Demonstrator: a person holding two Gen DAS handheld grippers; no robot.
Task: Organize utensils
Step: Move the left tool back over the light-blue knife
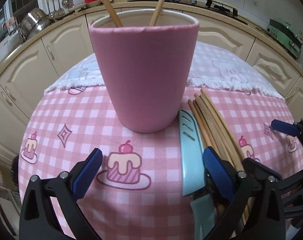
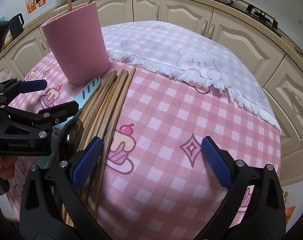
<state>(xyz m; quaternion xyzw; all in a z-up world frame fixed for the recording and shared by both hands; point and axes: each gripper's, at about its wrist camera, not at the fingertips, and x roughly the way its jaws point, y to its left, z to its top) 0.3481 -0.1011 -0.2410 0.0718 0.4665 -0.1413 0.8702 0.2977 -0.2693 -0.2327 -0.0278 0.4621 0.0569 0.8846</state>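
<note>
On the counter [image 2: 171, 104] with the pink checked cloth stands a pink cup [image 1: 144, 76], upright, with two chopsticks [image 1: 111, 6] inside it. Just beside the cup lie a light blue knife [image 1: 190, 150] and a bundle of wooden chopsticks [image 2: 109, 104]; a dark spoon [image 2: 70, 138] lies near them. The left gripper [image 1: 151, 172] has its jaws wide apart and holds nothing. The right gripper [image 2: 151, 160] is the same, empty, its left finger over the bundle

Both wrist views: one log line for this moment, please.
left gripper: open, empty | right gripper: open, empty | pink cup: upright, two chopsticks inside | chopstick bundle, knife: on table
</note>
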